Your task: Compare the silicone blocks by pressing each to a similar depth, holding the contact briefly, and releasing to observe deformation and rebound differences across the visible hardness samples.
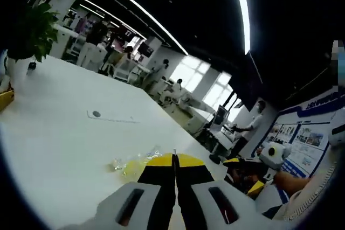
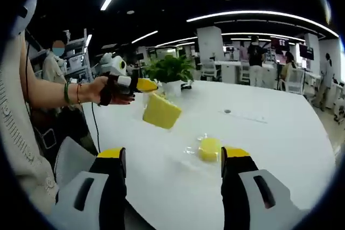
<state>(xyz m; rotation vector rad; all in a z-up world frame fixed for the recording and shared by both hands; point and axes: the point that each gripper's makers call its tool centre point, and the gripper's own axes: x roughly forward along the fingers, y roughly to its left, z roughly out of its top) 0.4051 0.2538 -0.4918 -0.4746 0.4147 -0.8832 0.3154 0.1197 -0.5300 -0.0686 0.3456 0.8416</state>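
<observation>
Between the spread jaws of the right gripper (image 2: 173, 157), in the right gripper view, a small yellow silicone block (image 2: 209, 148) lies on the white table (image 2: 280, 133), on a clear plastic wrapper (image 2: 195, 150). Beyond it and towards the left jaw, a larger yellow silicone block (image 2: 161, 111) hangs in the air, tilted, pinched at its upper edge by the left gripper (image 2: 144, 85), which a hand (image 2: 108, 91) holds. Just behind stands a potted plant (image 2: 171, 71). In the left gripper view the left gripper's own jaws (image 1: 174, 159) look pressed together, their yellow tips meeting; just left of the tips lies the crumpled wrapper (image 1: 132, 164) with a patch of yellow, and the right gripper (image 1: 268, 157) shows off to the right
</observation>
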